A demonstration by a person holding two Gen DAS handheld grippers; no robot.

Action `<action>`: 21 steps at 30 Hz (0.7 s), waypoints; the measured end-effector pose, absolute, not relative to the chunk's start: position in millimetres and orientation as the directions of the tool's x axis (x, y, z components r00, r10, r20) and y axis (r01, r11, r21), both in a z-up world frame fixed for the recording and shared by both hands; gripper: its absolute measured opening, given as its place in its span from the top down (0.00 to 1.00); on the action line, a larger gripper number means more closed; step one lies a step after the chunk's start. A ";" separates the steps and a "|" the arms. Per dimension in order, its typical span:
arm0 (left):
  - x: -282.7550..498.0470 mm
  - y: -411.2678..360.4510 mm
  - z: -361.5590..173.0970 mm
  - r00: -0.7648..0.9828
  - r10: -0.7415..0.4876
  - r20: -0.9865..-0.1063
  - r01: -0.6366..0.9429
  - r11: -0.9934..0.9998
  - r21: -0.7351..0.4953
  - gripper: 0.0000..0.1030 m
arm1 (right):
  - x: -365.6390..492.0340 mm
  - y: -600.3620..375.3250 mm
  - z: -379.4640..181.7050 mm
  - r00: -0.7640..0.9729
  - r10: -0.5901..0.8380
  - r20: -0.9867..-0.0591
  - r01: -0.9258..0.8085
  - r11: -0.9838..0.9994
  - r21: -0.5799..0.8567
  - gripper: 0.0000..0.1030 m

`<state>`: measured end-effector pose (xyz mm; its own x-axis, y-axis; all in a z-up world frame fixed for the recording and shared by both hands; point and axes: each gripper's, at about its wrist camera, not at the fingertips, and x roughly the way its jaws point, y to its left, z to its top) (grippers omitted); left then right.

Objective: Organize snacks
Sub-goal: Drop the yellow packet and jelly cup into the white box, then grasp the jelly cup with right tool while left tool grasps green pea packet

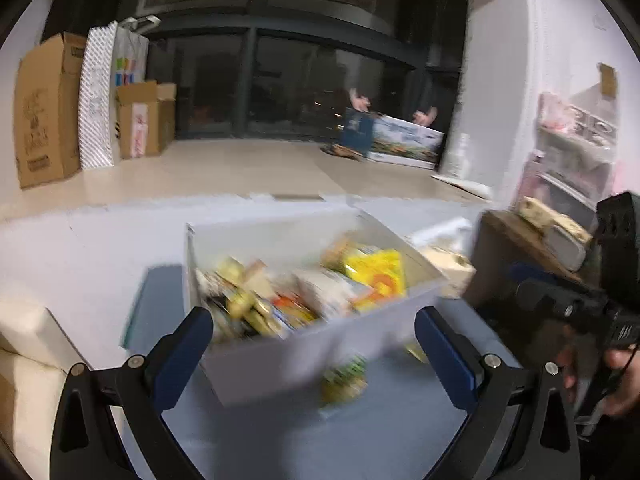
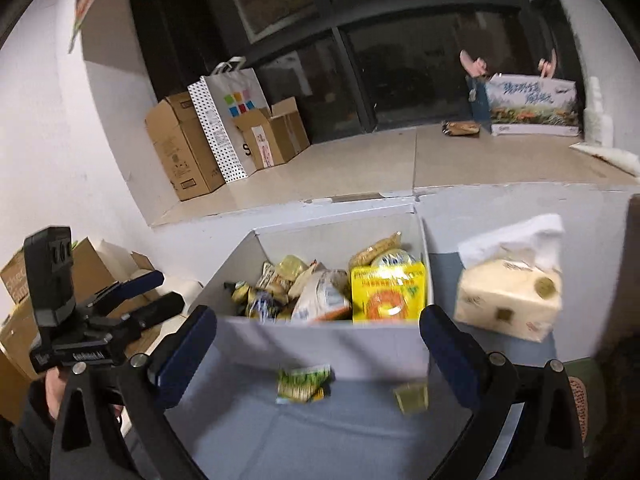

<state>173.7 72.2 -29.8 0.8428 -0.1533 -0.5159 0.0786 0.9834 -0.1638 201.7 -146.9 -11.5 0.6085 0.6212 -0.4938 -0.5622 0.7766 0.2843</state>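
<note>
Left wrist view, left to right. Cardboard boxes (image 1: 46, 112) and a paper bag (image 1: 130, 62) stand against the far wall. The left gripper (image 1: 314, 330) hangs with its jaws spread wide and nothing between the pads; both blue fingers (image 1: 186, 344) flank the near wall of the white box (image 1: 320, 360) without touching it. The box sits on a grey surface (image 1: 80, 256) and is filled with snacks (image 1: 248, 300), blurred here, a yellow packet (image 1: 376, 276) at its right end. A green packet (image 1: 344, 378) lies on the surface just in front of the box. At the right edge a hand (image 1: 620, 384) carries the right gripper, seen from the side.

Right wrist view, left to right. The left gripper (image 2: 132, 292) shows at the left edge, held by a hand (image 2: 56, 392). The right gripper (image 2: 318, 344) is likewise fully open and empty, its fingers (image 2: 448, 356) framing the box (image 2: 320, 348). The yellow packet (image 2: 388, 292) stands upright at the box's right end among other snacks (image 2: 280, 288). The green packet (image 2: 304, 384) and a small yellowish packet (image 2: 412, 398) lie just outside the box, apart from each other. A tissue pack (image 2: 508, 304) sits right of the box, near it.
</note>
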 end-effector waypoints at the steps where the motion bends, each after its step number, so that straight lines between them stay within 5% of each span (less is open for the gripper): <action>1: 164.6 65.8 -33.2 0.838 -0.164 -0.520 0.088 0.982 -0.168 0.00 | 187.9 -151.8 -15.0 0.608 0.620 -0.496 -0.568 0.776 0.273 0.00; 21: 86.4 8.9 -92.3 0.762 -0.322 -0.561 0.143 0.929 -0.340 0.00 | 147.3 -186.8 -105.3 0.572 0.479 -0.666 -0.510 0.844 0.169 0.00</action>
